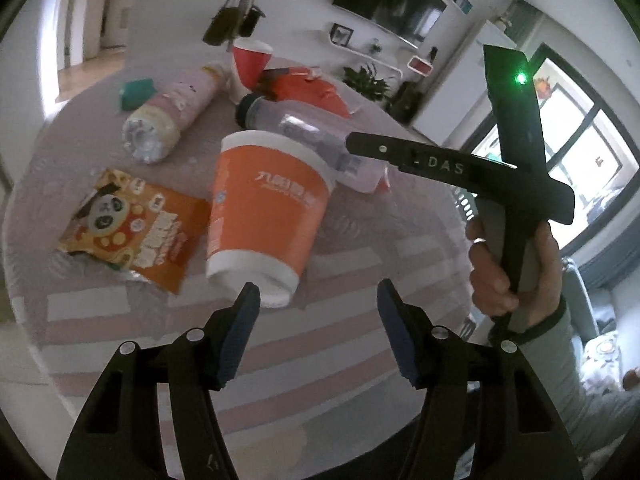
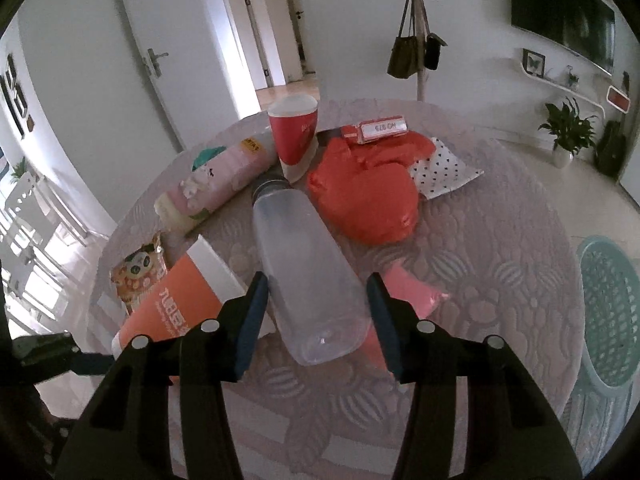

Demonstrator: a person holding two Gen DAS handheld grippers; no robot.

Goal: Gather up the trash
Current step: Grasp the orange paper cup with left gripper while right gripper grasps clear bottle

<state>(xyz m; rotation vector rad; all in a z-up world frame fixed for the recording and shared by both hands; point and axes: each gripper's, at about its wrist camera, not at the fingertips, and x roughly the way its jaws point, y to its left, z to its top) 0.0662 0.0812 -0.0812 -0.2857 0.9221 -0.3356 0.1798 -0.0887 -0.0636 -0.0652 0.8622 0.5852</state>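
left gripper (image 1: 318, 296): jaws apart, empty, just short of the orange cup's base
right gripper (image 2: 316, 288): jaws apart, straddling the clear bottle
orange cup (image 1: 266, 212): on its side on the table (image 2: 500, 240)
clear bottle (image 2: 308, 272): lying beside the cup

bottle (image 2: 304, 264): clear frosted plastic | orange cup (image 1: 264, 216): matt paper | tablecloth (image 2: 500, 240): quilted cloth | bag (image 2: 364, 196): glossy plastic

The basket (image 2: 612, 312) beside the table's right edge is cut off by the picture's rim; the orange cup (image 2: 168, 308) hides most of the snack packet (image 2: 136, 276).
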